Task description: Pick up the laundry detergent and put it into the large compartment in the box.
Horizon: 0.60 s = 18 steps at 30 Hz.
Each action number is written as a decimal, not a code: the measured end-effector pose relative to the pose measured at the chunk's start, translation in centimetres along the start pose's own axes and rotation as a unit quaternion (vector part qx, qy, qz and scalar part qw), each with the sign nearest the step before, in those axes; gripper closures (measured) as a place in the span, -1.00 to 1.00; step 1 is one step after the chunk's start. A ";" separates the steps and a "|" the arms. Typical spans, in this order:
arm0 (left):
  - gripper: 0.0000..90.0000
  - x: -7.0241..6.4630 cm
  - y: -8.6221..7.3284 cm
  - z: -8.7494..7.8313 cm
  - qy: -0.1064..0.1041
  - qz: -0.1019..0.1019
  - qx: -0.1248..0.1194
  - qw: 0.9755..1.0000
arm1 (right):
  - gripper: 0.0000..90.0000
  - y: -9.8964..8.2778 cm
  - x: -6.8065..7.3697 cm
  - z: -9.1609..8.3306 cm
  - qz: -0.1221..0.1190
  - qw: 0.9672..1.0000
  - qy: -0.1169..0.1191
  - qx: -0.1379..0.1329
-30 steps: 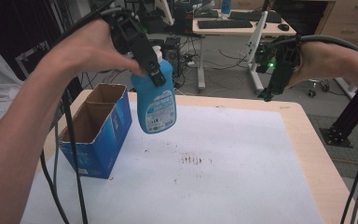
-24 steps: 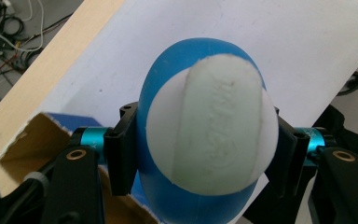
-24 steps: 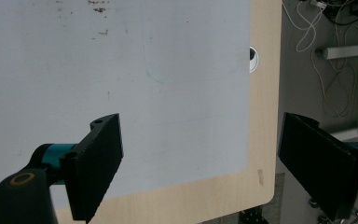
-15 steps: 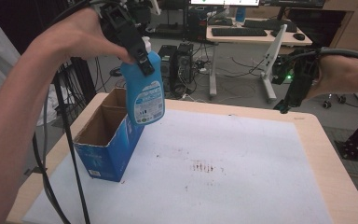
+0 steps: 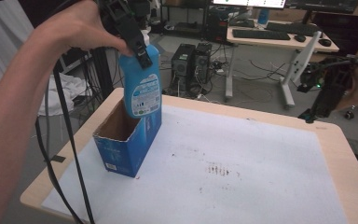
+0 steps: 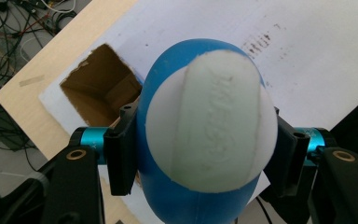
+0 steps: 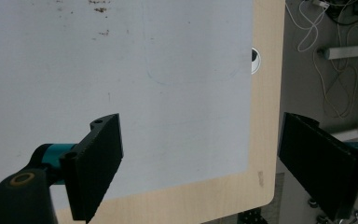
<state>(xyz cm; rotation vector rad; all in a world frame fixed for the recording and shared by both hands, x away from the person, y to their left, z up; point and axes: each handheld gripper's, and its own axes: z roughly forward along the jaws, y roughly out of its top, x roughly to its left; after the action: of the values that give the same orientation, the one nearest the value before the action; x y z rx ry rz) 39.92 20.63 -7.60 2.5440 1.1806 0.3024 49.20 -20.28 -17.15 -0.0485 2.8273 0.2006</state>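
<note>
Left hand-held gripper [image 5: 137, 44]: clamped on the neck of the blue spray bottle [image 5: 141, 84], held upright.
Bottle: base just above the open blue carton [image 5: 127, 140], at 9 o'clock on the table [image 5: 328, 140].
Right hand-held gripper [image 7: 200, 163]: jaws wide, empty, above the table's 3 o'clock edge.

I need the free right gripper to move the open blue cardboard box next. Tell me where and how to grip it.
Grip the blue cardboard box by the rim of one upright wall, coming from above with one jaw inside the open top and one outside. It stands upright and open, and its body probably spans too wide for the open right gripper. The blue plastic bottle, held by the left gripper, hangs over it, so wait.
</note>
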 end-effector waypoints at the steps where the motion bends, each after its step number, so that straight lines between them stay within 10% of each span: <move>1: -0.15 0.3 -0.2 0.0 0.001 -0.002 0.001 1.000 | -0.71 0.0 0.0 0.0 -0.003 1.000 -0.001 -0.002; 18: -0.15 2.8 -3.2 1.7 0.009 -0.022 0.021 1.000 | -0.71 0.2 0.1 0.5 -0.009 1.000 -0.001 -0.002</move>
<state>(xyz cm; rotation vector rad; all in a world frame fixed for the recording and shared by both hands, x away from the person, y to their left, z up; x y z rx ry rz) 39.97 24.37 -10.24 2.5524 1.2595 0.2929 49.25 -20.01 -17.58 -0.0743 2.8240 0.2025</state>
